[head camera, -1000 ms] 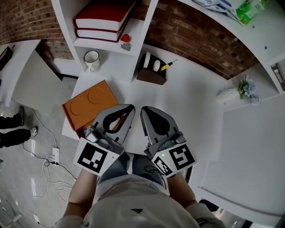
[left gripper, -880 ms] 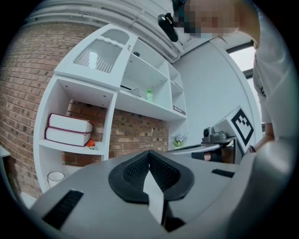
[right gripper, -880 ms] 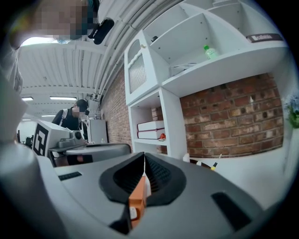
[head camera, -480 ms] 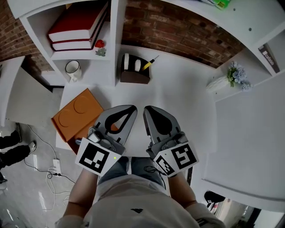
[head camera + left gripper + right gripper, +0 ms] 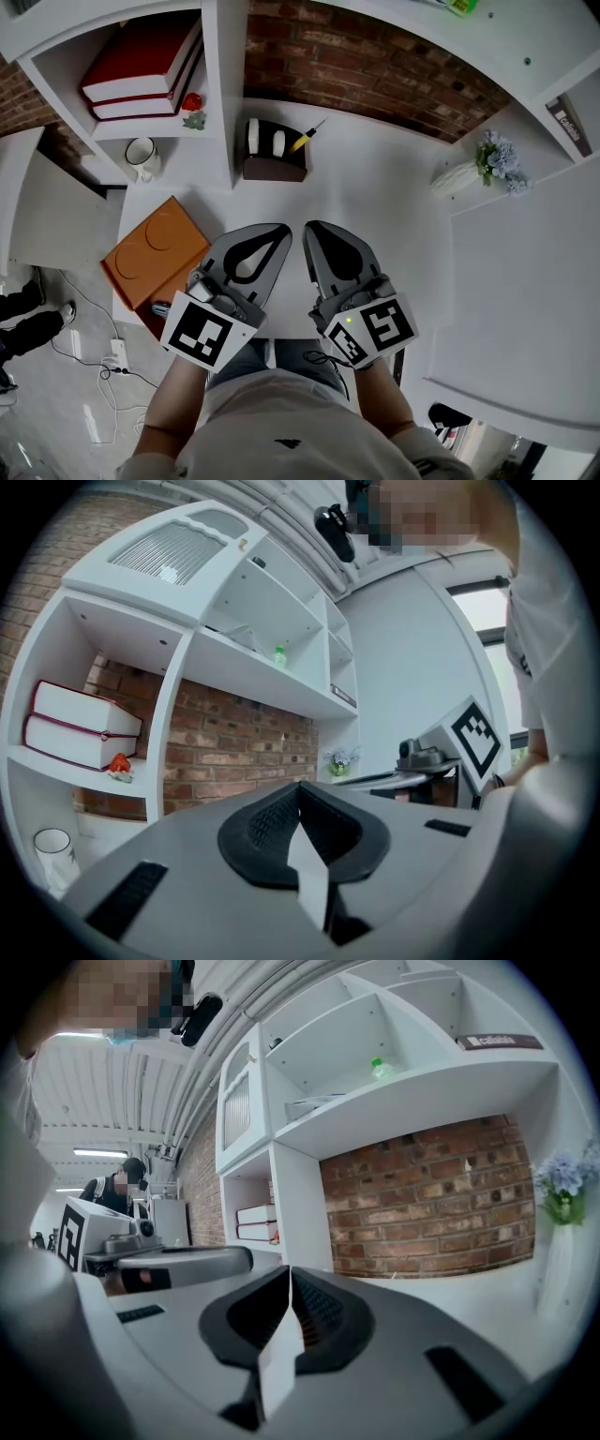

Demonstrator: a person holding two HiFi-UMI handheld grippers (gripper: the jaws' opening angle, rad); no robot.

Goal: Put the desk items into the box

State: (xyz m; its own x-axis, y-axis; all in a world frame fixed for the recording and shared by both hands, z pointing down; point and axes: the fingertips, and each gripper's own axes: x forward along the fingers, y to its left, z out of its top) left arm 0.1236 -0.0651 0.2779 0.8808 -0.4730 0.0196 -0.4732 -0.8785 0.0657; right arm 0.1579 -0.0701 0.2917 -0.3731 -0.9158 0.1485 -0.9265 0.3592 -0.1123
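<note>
Both grippers hover side by side over the white desk (image 5: 375, 216), near its front edge. My left gripper (image 5: 280, 231) is shut and empty, and so is my right gripper (image 5: 312, 228). In the left gripper view the jaws of the left gripper (image 5: 298, 789) meet in a line. The right gripper view shows the right gripper (image 5: 289, 1274) the same way. An orange box (image 5: 150, 258) with two round marks on its top lies at the desk's left edge, just left of my left gripper. A brown desk organizer (image 5: 274, 157) with white items and a yellow pen (image 5: 306, 137) stands at the back.
A white mug (image 5: 141, 156) sits at the back left under a shelf with red books (image 5: 139, 64) and a small strawberry figure (image 5: 192, 103). A white vase of flowers (image 5: 480, 167) stands at the right. A brick wall (image 5: 375, 66) backs the desk. Cables lie on the floor (image 5: 56, 319) to the left.
The head view has swung, so the box, organizer and shelf now sit further left in the picture. Both grippers stay shut, side by side, in nearly the same place.
</note>
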